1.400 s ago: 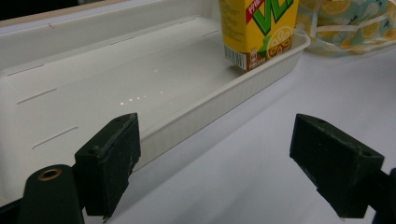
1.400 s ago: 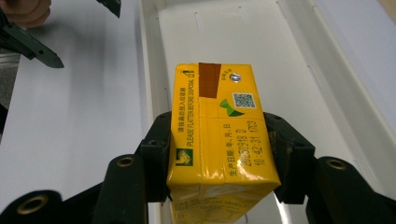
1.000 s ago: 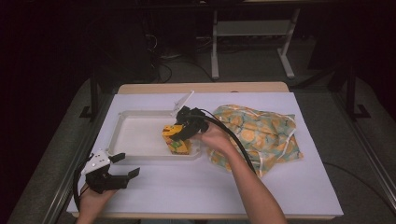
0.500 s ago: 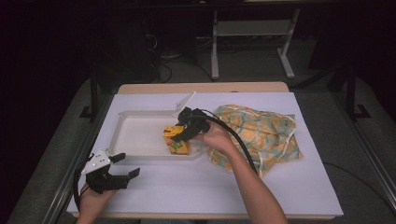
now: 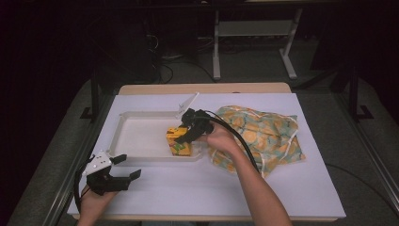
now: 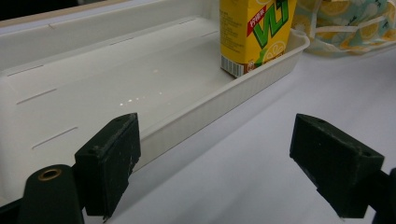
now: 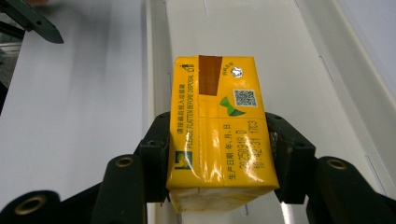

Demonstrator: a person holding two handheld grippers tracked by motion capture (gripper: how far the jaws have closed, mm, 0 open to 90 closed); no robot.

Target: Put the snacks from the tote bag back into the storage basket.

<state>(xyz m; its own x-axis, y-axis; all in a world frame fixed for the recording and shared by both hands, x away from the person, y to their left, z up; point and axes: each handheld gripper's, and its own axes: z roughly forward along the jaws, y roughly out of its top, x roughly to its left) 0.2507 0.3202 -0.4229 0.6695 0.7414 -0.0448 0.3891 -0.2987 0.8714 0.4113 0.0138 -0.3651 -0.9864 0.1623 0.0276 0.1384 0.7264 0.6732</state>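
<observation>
Right gripper view: right gripper is clamping a yellow drink carton by its two sides, jaws pressing both faces. High view: carton is standing upright in the white tray, at its right near corner, right gripper on top of it. Patterned cloth bag is lying just right of the tray. Left gripper is sitting near the table's front-left corner, jaws spread wide, gripping nothing.
</observation>
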